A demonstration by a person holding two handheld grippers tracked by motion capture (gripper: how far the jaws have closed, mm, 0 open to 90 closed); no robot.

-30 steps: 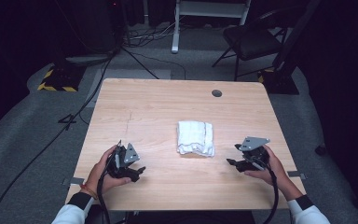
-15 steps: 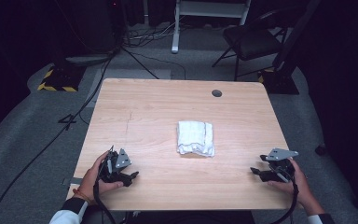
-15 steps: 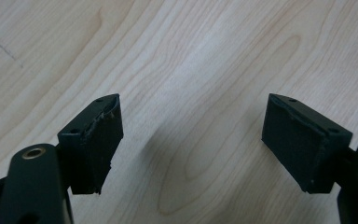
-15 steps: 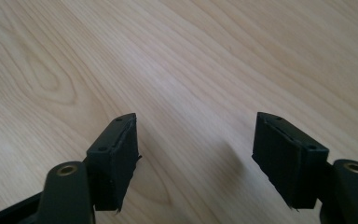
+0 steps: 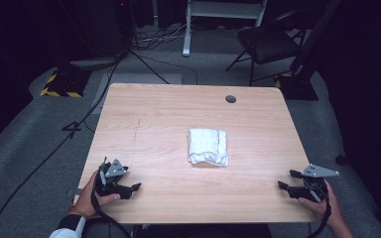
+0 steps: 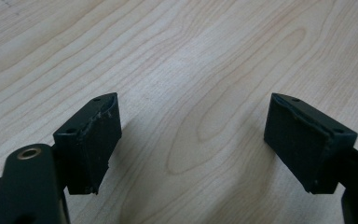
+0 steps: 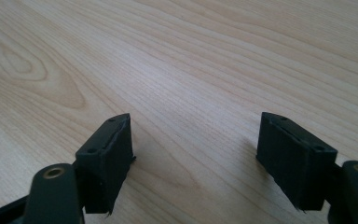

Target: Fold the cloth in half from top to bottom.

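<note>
Both pulled back from the folded white cloth point(image 5: 208, 147): left black gripper point(image 5: 132, 188) now near 7 o'clock, right black gripper point(image 5: 284, 183) toward 4 o'clock. Jaws spread, empty; the right's just widening.

Left gripper view. Left gripper point(image 6: 191, 135) seen from behind along its two black jaws, which rise from the bottom corners of the frame. Jaws stand wide apart; nothing between them but bare surface. Inner pad point(image 6: 100, 140) of the left-hand jaw shows scuffed, pale wear along its top edge and a slightly ragged lower corner. A brass-coloured rivet point(image 6: 29, 152) sits on the arm below that jaw. Beneath: the counter point(image 6: 205, 51), light wood with flowing grain and an oval knot pattern between the jaws. Soft shadows of both jaws fall on the wood close beside them.
</note>
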